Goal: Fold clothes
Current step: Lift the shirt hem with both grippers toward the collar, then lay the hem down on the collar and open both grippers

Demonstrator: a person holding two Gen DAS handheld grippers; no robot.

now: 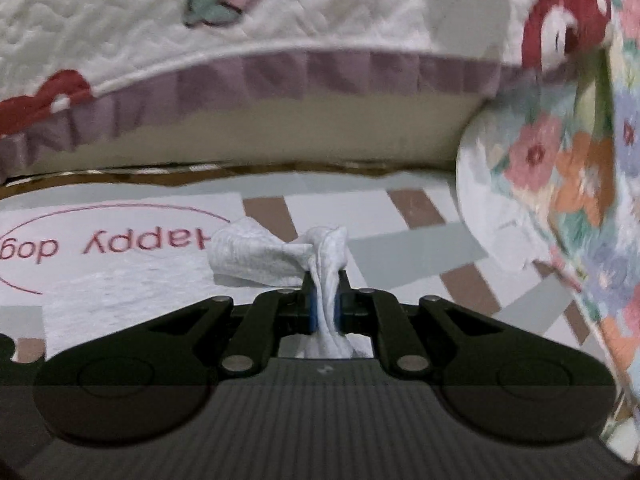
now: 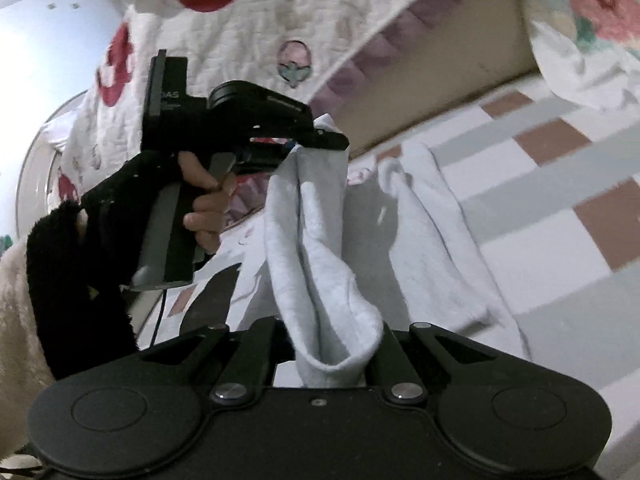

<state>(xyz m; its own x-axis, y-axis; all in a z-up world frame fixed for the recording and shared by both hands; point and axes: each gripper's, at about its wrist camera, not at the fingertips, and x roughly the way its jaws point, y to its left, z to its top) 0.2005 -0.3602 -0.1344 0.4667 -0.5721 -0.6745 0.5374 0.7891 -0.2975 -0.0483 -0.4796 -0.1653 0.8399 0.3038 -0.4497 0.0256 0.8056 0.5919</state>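
Pale grey garment (image 2: 320,248) held up between two tools above a checked mat (image 2: 560,208).

Left tool (image 1: 325,296): blue pads closed on a bunched edge of the cloth. Right tool (image 2: 340,354): jaws hidden by the cloth, closed on its lower fold. The garment hangs between them, near a quilted bed cover (image 1: 120,20), with a floral cloth (image 1: 560,168) at right.

A sock (image 2: 316,256) hangs between the left gripper (image 2: 320,142) above and the right gripper (image 2: 332,354) below, over a mat (image 2: 540,208), with a quilt (image 2: 240,48) behind.
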